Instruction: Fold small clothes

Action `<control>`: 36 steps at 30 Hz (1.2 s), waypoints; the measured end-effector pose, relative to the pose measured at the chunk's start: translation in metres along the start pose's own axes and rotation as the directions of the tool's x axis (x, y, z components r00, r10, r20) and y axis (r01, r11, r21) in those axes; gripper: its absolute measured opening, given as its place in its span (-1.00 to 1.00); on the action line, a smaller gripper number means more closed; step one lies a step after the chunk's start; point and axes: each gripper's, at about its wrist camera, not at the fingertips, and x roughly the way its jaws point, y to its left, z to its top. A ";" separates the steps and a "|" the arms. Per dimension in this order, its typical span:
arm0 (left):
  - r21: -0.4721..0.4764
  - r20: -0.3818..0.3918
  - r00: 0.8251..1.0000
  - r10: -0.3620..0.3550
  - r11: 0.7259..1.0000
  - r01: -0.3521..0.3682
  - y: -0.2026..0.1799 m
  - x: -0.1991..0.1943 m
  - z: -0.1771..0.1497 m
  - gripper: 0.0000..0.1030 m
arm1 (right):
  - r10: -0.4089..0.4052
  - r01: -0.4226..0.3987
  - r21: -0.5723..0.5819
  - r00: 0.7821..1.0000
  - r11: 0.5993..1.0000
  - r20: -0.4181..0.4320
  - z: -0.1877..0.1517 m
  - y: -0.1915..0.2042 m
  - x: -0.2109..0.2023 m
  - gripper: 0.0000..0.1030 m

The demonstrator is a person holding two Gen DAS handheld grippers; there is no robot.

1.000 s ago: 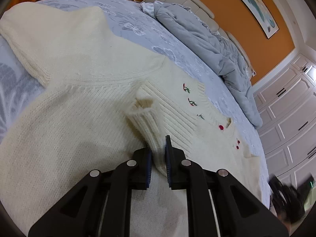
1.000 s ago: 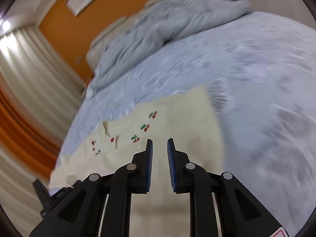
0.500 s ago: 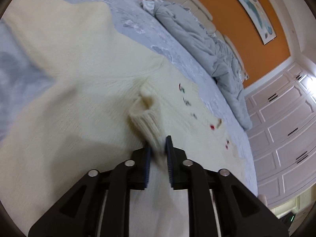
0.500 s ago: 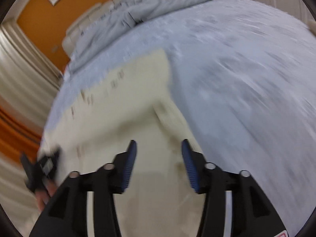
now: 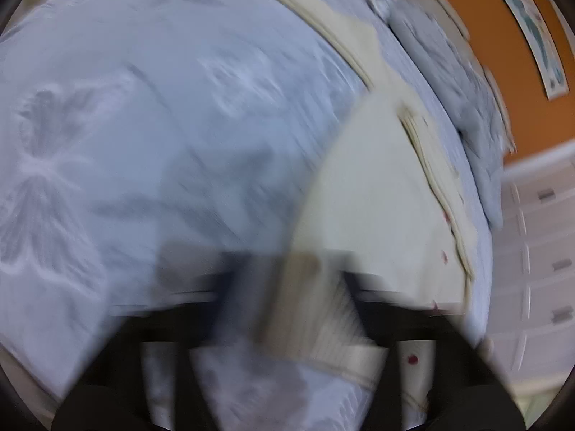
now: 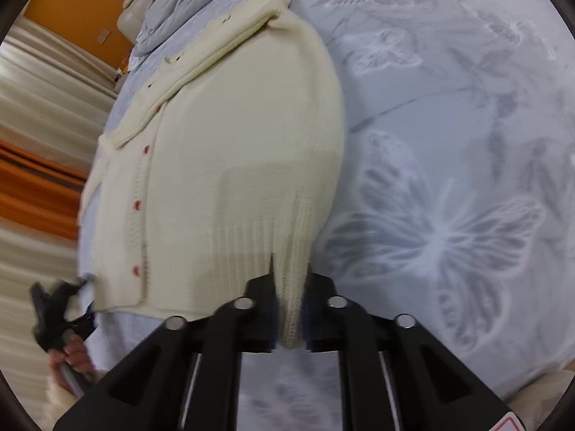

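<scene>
On the left side of the cream cardigan [image 6: 230, 165], seen from the right wrist, a hand [image 6: 70, 355] holds the left gripper [image 6: 54, 309] off the hem corner near the red buttons [image 6: 136, 205]; its own view is smeared by motion, and though ribbed knit [image 5: 316, 309] sits at its fingers, I cannot tell whether they are pinching it or spread (too blurred). A second ago that gripper was clamped on a ribbed cuff over the cardigan's chest; now its view has swung to mostly blue bedsheet [image 5: 143, 107], with the cardigan pushed to the right of frame, so the sleeve looks to have been carried across and the arm is mid-sweep. Centre: the cardigan lies on the butterfly-print bedsheet, button band on its left, a folded strip along its upper left edge and a clean fold line down its right edge, so I judge one side fold is in and the bottom-up fold comes next. Right of the cardigan's middle, the right gripper [image 6: 289, 309] has its fingers pinching the ribbed hem at the bottom right corner; half a second ago they were spread wide above the cloth and a second ago nearly closed on nothing. Beyond the cardigan's far end sit a grey duvet [image 6: 179, 3] and an orange wall [image 6: 79, 3].
</scene>
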 end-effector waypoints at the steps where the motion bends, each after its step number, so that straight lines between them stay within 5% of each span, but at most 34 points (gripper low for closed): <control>1: 0.001 -0.021 1.000 -0.014 1.000 0.014 -0.004 0.000 -0.003 -0.83 | 0.003 -0.003 -0.005 1.000 1.000 0.026 0.002 0.002 -0.009 -0.85; 5: 0.114 0.019 1.000 -0.024 0.993 0.021 -0.025 -0.031 -0.017 -0.85 | -0.074 0.078 -0.028 0.991 0.997 0.109 0.011 -0.003 -0.063 -0.87; 10: 0.068 -0.098 0.995 0.027 0.997 -0.020 0.004 -0.013 -0.033 -0.82 | -0.221 0.221 -0.090 0.975 0.971 0.015 0.011 -0.007 -0.047 -0.77; 12: -0.023 -0.054 0.997 -0.048 0.999 0.047 0.014 -0.025 -0.022 -0.76 | -0.246 0.249 -0.060 0.968 0.967 0.054 0.010 -0.001 -0.054 -0.65; 13: -0.050 0.003 0.995 -0.097 0.994 0.097 0.014 -0.037 -0.009 -0.70 | -0.274 0.282 -0.065 0.956 0.957 0.102 0.010 0.007 -0.061 -0.59; 15: -0.039 0.096 0.990 -0.103 0.993 0.108 0.009 -0.054 0.020 0.12 | -0.323 0.350 -0.107 0.923 0.931 0.211 0.009 0.029 -0.076 -0.10; 17: -0.022 0.200 0.976 -0.092 0.995 0.098 0.001 -0.065 0.061 0.45 | -0.293 0.342 -0.178 0.923 0.923 0.251 0.013 0.051 -0.078 0.01; 22: -0.107 0.322 0.945 -0.054 0.990 0.093 0.007 -0.050 0.189 0.53 | -0.214 0.268 -0.291 0.955 0.918 0.204 0.006 0.094 -0.056 0.06; 27: -0.261 0.325 0.945 0.038 0.964 0.051 0.020 -0.007 0.273 0.53 | -0.177 0.199 -0.336 0.980 0.921 0.096 -0.010 0.128 -0.016 0.07; 32: -0.343 0.308 0.947 0.095 0.939 0.017 0.036 0.034 0.302 0.50 | -0.188 0.183 -0.366 0.982 0.912 0.021 -0.014 0.147 0.012 0.07; 34: -0.311 0.351 0.931 0.098 0.950 0.017 0.032 0.037 0.306 -0.04 | -0.189 0.180 -0.364 0.982 0.914 0.011 -0.012 0.148 0.015 0.07; 35: -0.297 0.329 0.940 0.091 0.955 0.012 0.031 0.043 0.310 -0.81 | -0.189 0.179 -0.359 0.982 0.916 0.009 -0.010 0.149 0.017 0.10; 36: -0.305 0.295 0.951 0.094 0.952 0.001 0.030 0.048 0.315 -0.85 | -0.188 0.179 -0.356 0.982 0.917 0.008 -0.009 0.148 0.017 0.12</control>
